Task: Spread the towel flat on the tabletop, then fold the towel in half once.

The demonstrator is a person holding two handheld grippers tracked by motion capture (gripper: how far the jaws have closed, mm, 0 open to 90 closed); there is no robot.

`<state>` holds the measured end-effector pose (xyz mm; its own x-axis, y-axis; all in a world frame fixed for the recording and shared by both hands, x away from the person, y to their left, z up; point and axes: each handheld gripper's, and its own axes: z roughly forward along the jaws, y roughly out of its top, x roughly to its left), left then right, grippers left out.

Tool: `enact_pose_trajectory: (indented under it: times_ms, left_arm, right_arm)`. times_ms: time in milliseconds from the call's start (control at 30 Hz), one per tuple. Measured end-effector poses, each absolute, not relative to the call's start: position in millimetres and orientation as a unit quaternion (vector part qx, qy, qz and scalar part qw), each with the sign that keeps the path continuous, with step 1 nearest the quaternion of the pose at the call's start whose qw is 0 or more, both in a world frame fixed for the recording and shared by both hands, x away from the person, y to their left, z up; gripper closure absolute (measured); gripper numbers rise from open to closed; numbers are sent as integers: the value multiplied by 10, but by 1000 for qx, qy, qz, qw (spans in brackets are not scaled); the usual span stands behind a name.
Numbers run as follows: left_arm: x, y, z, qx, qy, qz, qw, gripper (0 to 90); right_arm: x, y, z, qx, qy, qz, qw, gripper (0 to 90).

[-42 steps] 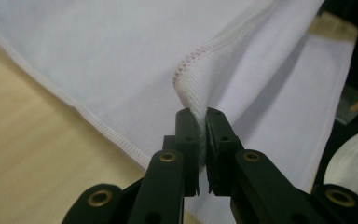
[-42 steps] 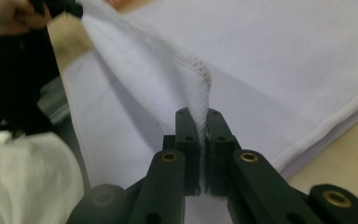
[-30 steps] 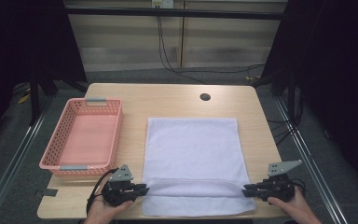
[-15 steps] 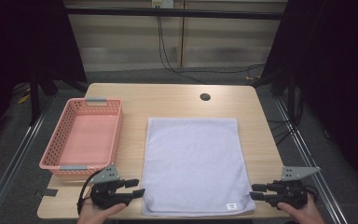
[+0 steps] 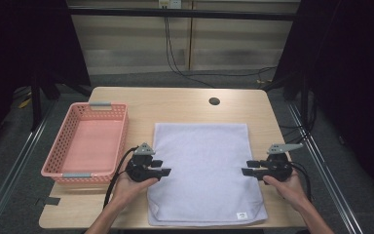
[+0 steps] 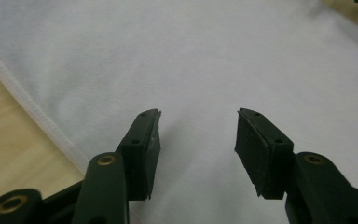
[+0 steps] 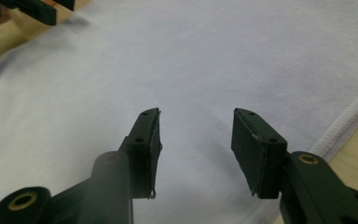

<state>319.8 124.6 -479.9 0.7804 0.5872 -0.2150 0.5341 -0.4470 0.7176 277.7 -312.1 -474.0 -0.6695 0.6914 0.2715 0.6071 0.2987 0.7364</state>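
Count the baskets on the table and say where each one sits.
1. The pink basket stands at the table's left side, left of the white towel and apart from it. No others in sight.

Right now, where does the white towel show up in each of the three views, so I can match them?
High view: the white towel lies flat on the table's middle, between both grippers, right of the pink basket.
Left gripper view: the towel spreads beneath the open jaws; its hem runs down the left side.
Right gripper view: the towel lies beneath the open jaws; its hem is at the right.
Shared landmark: the stitched hem beside the wooden table.
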Motion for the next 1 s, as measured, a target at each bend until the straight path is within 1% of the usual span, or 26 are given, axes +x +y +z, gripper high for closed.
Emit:
enact_pose_trajectory:
  times_ms: [100, 167, 200, 300, 333, 400, 467, 533, 633, 700, 733, 767, 800, 900, 1000]
  left_arm:
    - [3299, 1207, -4889, 857, 321, 57, 398, 484]
    - [3359, 1217, -4958, 856, 341, 53, 385, 476]
    - [3364, 1224, -4980, 856, 337, 51, 388, 477]
    - [3334, 1210, -4979, 857, 339, 54, 384, 488]
    - [3307, 1195, -4980, 861, 333, 63, 380, 486]
    - [3230, 1165, -4989, 863, 324, 65, 382, 486]
    - [3169, 1164, -4984, 862, 324, 52, 385, 492]
    - [3076, 1168, -4975, 869, 310, 48, 383, 507]
    - [2902, 1172, -4966, 873, 298, 38, 384, 509]
    - [2806, 1192, -4961, 873, 293, 18, 388, 509]
    - [2761, 1208, -4963, 872, 292, 11, 392, 508]
    - [2715, 1216, -4953, 875, 290, 7, 388, 509]
    - [2671, 1219, -4945, 876, 286, 3, 388, 509]
    - [2546, 1253, -4933, 878, 284, -10, 385, 503]
    - [2511, 1276, -4906, 878, 284, -25, 386, 495]
  right_arm:
    - [2948, -3051, -4847, 414, 813, 406, 59, 517]
    - [3045, -3023, -4919, 421, 815, 392, 59, 513]
    - [3079, -3011, -4950, 426, 817, 382, 70, 502]
    - [3117, -3010, -4989, 425, 820, 378, 67, 502]
    - [3103, -3013, -4987, 423, 822, 376, 68, 500]
    - [3048, -3024, -4982, 423, 824, 370, 71, 500]
    - [2944, -3068, -4976, 418, 828, 369, 69, 502]
    - [2870, -3118, -4978, 417, 827, 371, 66, 502]
    - [2738, -3179, -4973, 417, 826, 378, 45, 506]
    - [2627, -3194, -4953, 410, 833, 369, 39, 518]
    - [2570, -3205, -4943, 408, 836, 366, 35, 527]
    - [2516, -3219, -4928, 404, 841, 359, 34, 555]
    - [2468, -3237, -4924, 400, 843, 357, 34, 554]
    - [2346, -3253, -4908, 397, 847, 355, 15, 552]
    - [2245, -3232, -4891, 391, 851, 351, 0, 552]
